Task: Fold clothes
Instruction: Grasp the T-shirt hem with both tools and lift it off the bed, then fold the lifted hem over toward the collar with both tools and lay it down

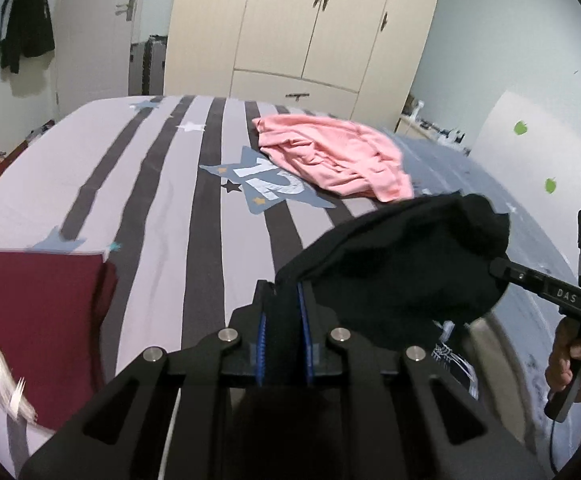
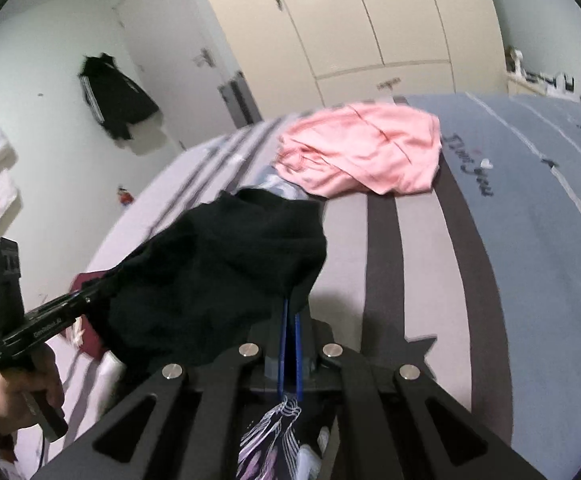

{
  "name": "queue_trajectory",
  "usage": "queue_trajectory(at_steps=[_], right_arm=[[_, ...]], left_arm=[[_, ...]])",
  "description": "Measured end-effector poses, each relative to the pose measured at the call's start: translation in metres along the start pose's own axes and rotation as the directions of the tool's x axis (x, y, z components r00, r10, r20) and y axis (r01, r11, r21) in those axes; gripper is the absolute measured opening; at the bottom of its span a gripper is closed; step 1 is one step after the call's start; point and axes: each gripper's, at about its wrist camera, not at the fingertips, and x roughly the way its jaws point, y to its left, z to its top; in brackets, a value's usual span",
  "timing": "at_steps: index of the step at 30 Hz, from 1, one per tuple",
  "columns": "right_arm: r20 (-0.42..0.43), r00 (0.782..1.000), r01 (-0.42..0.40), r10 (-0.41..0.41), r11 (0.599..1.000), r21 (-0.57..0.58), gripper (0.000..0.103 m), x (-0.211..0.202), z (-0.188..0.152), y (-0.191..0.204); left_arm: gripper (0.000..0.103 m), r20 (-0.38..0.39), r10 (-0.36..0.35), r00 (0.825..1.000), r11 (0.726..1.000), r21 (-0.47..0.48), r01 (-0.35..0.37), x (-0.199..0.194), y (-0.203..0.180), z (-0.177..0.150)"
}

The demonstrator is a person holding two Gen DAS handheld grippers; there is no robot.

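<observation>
Gripping the black garment [image 1: 402, 264] above the bed [image 1: 162, 200], you are closing both jaws on its edge, spreading it for folding; the pink garment [image 1: 330, 156] is lying beyond.

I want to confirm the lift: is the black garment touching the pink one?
Apart. The left wrist view shows striped bedding between the raised black garment and the pink garment.
</observation>
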Motion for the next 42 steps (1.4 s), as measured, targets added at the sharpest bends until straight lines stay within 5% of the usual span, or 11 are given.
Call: queue_trajectory(at_steps=[9,15,21,30,39,40,42], right_arm=[[-0.036,0.999,-0.034,0.032,0.998,-0.046,0.003,-0.125,-0.103,0.055],[-0.17,0.985,-0.015,0.009,0.999,-0.036,0.003,-0.17,-0.212,0.083],[-0.208,0.978,-0.008,-0.001,0.999,-0.044,0.003,-0.217,-0.276,0.106],[-0.296,0.955,-0.043,0.028,0.998,-0.045,0.002,-0.251,-0.351,0.125],[-0.381,0.924,0.0,-0.009,1.0,-0.025,0.002,-0.254,-0.374,0.104],[-0.385,0.923,0.011,-0.013,1.0,-0.009,0.002,-0.257,-0.373,0.1],[-0.368,0.93,0.029,-0.018,0.999,0.024,0.006,-0.262,-0.364,0.093]], left_arm=[[0.009,-0.027,0.002,1.0,0.999,-0.052,-0.003,-0.133,-0.015,-0.106],[0.009,-0.13,-0.008,0.992,0.995,-0.1,-0.005,-0.196,-0.016,-0.206],[0.009,-0.173,-0.024,0.985,0.994,-0.109,0.005,-0.253,-0.021,-0.269],[0.0,-0.231,0.003,0.973,0.992,-0.118,-0.031,-0.289,-0.023,-0.324],[0.0,-0.291,0.014,0.957,0.985,-0.16,-0.063,-0.296,-0.024,-0.347],[0.001,-0.291,0.019,0.957,0.982,-0.177,-0.073,-0.297,-0.021,-0.345],[0.021,-0.28,0.027,0.959,0.975,-0.205,-0.087,-0.297,-0.015,-0.338]])
